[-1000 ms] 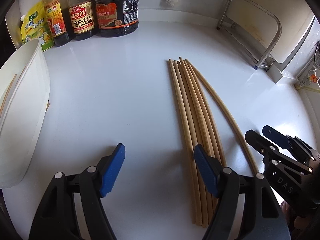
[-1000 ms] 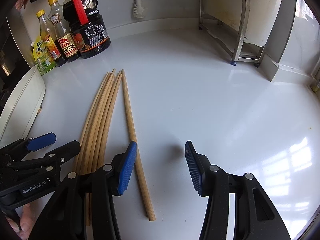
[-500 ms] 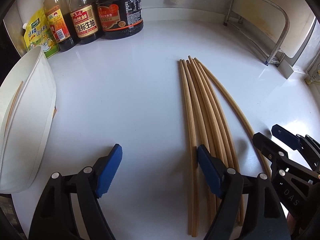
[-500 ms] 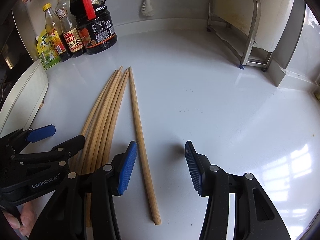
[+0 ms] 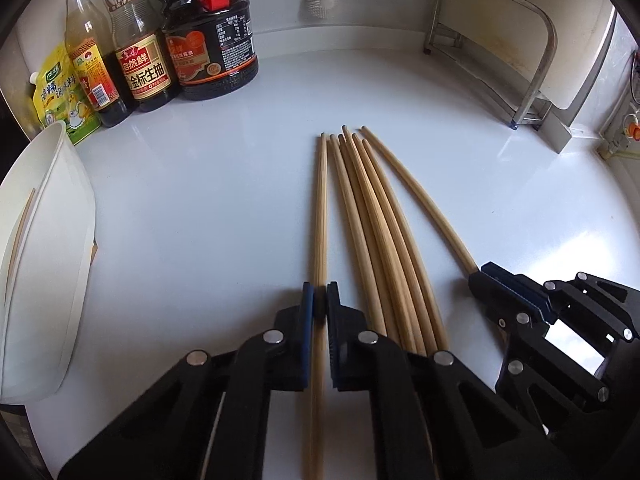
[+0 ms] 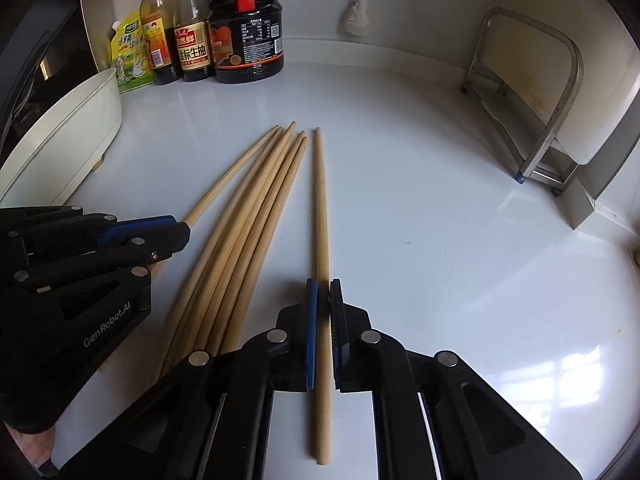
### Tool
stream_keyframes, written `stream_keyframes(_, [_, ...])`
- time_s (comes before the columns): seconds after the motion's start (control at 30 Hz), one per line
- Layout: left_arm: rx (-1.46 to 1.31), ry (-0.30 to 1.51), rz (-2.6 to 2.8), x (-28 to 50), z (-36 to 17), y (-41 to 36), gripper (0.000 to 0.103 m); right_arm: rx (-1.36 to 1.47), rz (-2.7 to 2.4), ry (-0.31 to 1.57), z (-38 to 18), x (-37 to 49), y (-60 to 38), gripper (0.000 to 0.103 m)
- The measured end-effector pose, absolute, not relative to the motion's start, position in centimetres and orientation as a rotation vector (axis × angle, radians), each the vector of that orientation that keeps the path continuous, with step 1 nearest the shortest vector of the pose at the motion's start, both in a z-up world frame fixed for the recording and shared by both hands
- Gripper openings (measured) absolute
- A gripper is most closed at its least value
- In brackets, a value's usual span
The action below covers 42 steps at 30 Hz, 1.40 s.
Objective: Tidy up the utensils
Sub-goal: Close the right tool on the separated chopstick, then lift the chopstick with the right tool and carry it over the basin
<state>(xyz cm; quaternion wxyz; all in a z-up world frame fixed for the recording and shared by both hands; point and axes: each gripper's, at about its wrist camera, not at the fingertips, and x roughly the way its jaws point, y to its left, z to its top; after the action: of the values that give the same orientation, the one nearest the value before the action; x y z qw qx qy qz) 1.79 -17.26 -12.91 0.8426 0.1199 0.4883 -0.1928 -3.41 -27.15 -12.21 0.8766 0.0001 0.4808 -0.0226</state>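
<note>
Clearly early: the left gripper point(image 5: 319, 305) and the right gripper point(image 6: 323, 300) each pinch one long pale wooden chopstick point(image 5: 320, 208) point(image 6: 321, 208), while the bundle of wooden chopsticks point(image 5: 376, 216) between them at 12 o'clock and the white plastic holder point(image 5: 44, 248) at 9 o'clock wait.

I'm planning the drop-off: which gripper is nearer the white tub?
Left. The left gripper sits beside the white tub, shut on a chopstick; the right gripper is beyond the chopstick bundle.

Right gripper point(image 6: 323, 296) at 6 o'clock clamped a single chopstick point(image 6: 320, 208), chopstick bundle point(image 6: 256, 216) lay at 9 o'clock, left gripper point(image 6: 182, 232) gripped its outermost stick, sauce bottles point(image 6: 224, 28) stood at 11 o'clock
</note>
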Motion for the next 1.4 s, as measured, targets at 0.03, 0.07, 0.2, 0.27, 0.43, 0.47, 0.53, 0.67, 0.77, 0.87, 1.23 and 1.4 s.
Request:
stream_keyframes(0.03, [0.249, 1.035, -0.412, 1.8, -12.9, -17.2, 0.007, 0.007, -0.046, 1.003, -12.2, -3.4, -27.2, 0.006])
stream_keyframes(0.07, [0.241, 1.042, -0.416, 1.9, -12.9, -17.0, 0.007, 0.025, -0.044, 1.003, -12.2, -3.4, -27.4, 0.006])
stream_keyframes(0.2, [0.212, 1.076, -0.423, 2.3, -12.7, -16.3, 0.007, 0.118, -0.050, 0.999, -11.9, -3.7, -28.5, 0.006])
stream_keyframes(0.27, [0.209, 1.079, -0.421, 2.3, -12.4, -15.9, 0.007, 0.155, -0.052, 0.993, -11.4, -3.8, -28.9, 0.006])
stream_keyframes(0.43, [0.192, 1.077, -0.431, 2.5, -10.4, -14.8, 0.007, 0.178, -0.061, 0.971, -9.3, -3.7, -28.8, 0.006])
stream_keyframes(0.47, [0.191, 1.069, -0.434, 2.6, -9.7, -14.6, 0.007, 0.184, -0.059, 0.966, -8.7, -3.7, -28.6, 0.006])
stream_keyframes(0.53, [0.186, 1.052, -0.441, 2.7, -8.3, -14.0, 0.007, 0.193, -0.057, 0.953, -7.4, -3.5, -28.2, 0.006])
stream_keyframes(0.67, [0.159, 1.013, -0.453, 3.2, -4.9, -12.1, 0.007, 0.193, -0.045, 0.923, -4.6, -2.9, -26.6, 0.006])
stream_keyframes(0.77, [0.127, 0.995, -0.445, 4.0, -2.5, -9.8, 0.007, 0.205, -0.012, 0.901, -2.8, -2.2, -24.4, 0.006])
stream_keyframes(0.87, [0.120, 0.963, -0.402, 4.9, -0.6, -6.6, 0.007, 0.212, 0.034, 0.893, -1.1, -0.8, -21.7, 0.006])
stream_keyframes(1.23, [0.087, 0.968, -0.183, 9.5, -0.9, 7.8, 0.007, 0.174, 0.278, 0.940, 0.1, 7.4, -7.6, 0.006])
stream_keyframes(1.4, [0.054, 1.022, -0.151, 11.6, -2.8, 11.9, 0.007, 0.138, 0.303, 1.024, -2.4, 10.1, -2.8, 0.006])
